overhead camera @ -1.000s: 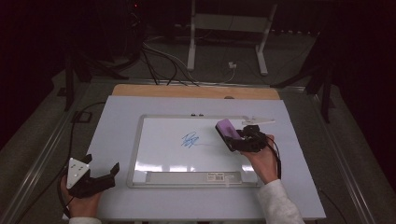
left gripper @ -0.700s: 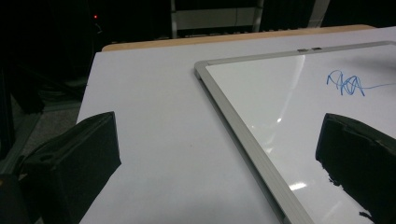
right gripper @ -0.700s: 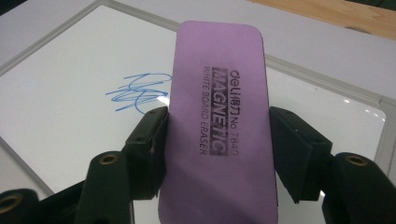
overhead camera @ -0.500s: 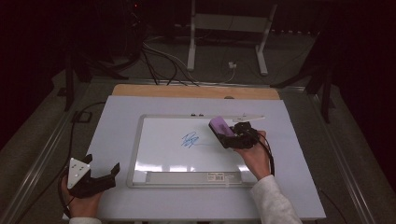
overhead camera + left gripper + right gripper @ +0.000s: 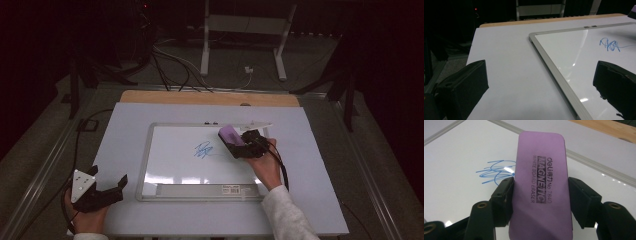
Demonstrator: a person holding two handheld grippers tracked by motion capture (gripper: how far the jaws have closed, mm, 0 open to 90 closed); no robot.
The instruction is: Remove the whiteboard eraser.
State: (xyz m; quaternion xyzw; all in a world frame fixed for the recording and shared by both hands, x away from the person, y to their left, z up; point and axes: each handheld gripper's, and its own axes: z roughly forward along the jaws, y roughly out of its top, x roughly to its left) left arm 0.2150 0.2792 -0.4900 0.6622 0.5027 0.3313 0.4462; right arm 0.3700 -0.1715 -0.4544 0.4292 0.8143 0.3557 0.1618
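Observation:
A framed whiteboard (image 5: 175, 165) lies flat on the white table, with a blue scribble (image 5: 203, 149) near its middle. My right gripper (image 5: 239, 144) is shut on a purple whiteboard eraser (image 5: 231, 135) and holds it over the board, just right of the scribble. In the right gripper view the eraser (image 5: 541, 192) sits lengthwise between the jaws, and the scribble (image 5: 495, 171) lies to its left. My left gripper (image 5: 102, 192) rests open at the table's front left corner, off the board. Its view shows the board's frame (image 5: 556, 75) and the scribble (image 5: 610, 45).
The white table top (image 5: 125, 125) has a wooden strip (image 5: 210, 98) along its far edge. Cables (image 5: 170, 60) and a metal stand (image 5: 245, 30) lie on the floor beyond. A cable (image 5: 80, 135) trails off the table's left side.
My right gripper has carried the eraser leftward across the board toward the scribble. The left gripper has stayed in place.

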